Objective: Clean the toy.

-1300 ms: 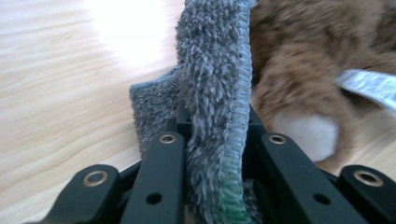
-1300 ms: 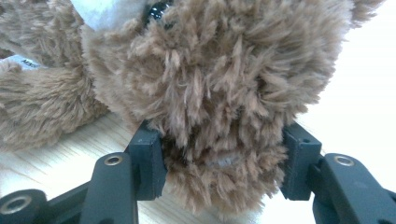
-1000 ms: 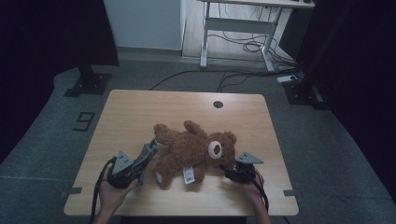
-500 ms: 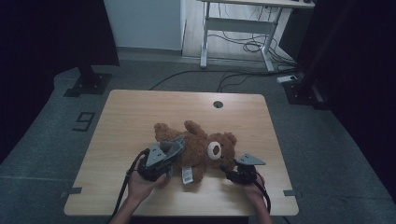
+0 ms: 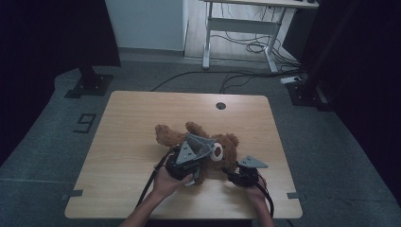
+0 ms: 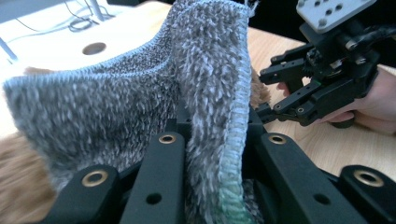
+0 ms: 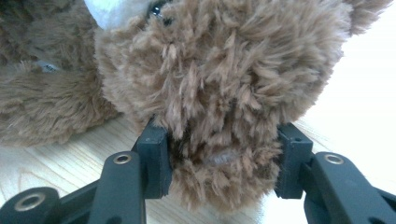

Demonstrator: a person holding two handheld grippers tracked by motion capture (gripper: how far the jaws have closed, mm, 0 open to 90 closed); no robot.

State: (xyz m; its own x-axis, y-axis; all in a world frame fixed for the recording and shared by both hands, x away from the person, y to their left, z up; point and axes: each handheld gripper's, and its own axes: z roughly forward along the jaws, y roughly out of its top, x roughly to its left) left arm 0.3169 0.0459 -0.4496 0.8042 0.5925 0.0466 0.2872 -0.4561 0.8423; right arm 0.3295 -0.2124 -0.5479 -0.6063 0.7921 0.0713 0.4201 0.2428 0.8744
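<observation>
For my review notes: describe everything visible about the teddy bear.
The teddy bear is brown, shaggy plush with a white muzzle and dark eye. It lies on the wooden table. The right gripper has just been closing, pads pressing the fur of its head. The left gripper, above its body, pinches a grey fuzzy cloth.

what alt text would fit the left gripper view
The left hand-held gripper is shut on a fold of fuzzy grey knit fabric with a pale blue edge. Beyond it, the right hand-held gripper reaches toward a brown teddy bear on the wooden table.
</observation>
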